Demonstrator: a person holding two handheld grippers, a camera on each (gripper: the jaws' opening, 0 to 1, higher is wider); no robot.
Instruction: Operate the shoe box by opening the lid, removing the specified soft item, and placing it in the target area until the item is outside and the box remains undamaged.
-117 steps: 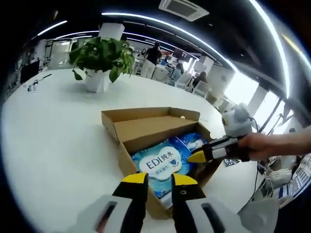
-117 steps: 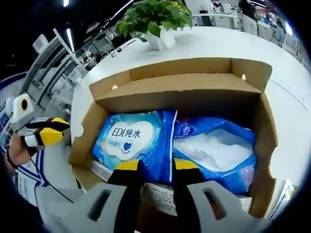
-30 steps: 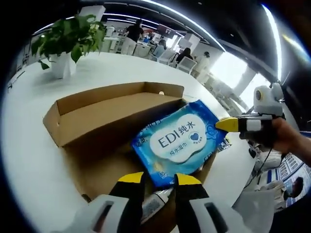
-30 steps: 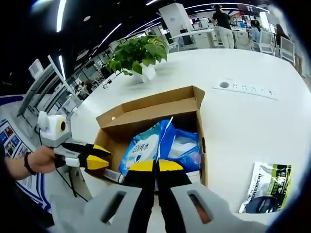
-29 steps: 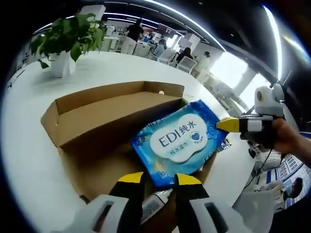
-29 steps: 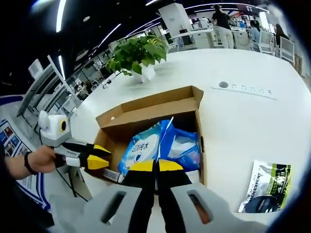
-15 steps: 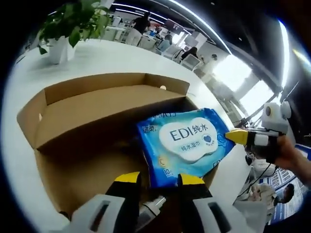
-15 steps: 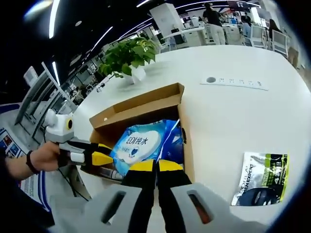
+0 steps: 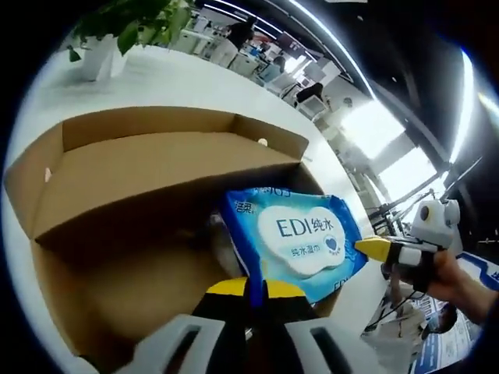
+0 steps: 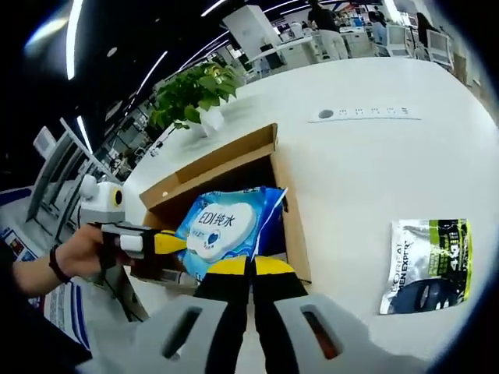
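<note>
Wipes pack (image 9: pixel 300 243): blue, lifted above open box (image 9: pixel 117 179), pinched at opposite edges. Left gripper (image 9: pixel 255 289) fingers closed on near edge; right gripper (image 10: pixel 250 267) fingers closed on its edge. Advice: lift together, clear box wall, set on tabletop (image 10: pixel 366 164).

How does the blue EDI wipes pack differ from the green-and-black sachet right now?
The EDI wipes pack is blue and white; the sachet is green, white and black. The pack sits tilted over the open shoe box, with both grippers' jaws closed at its edges; the sachet lies flat on the white table, untouched. The pack looks larger. Both are soft packets.
</note>
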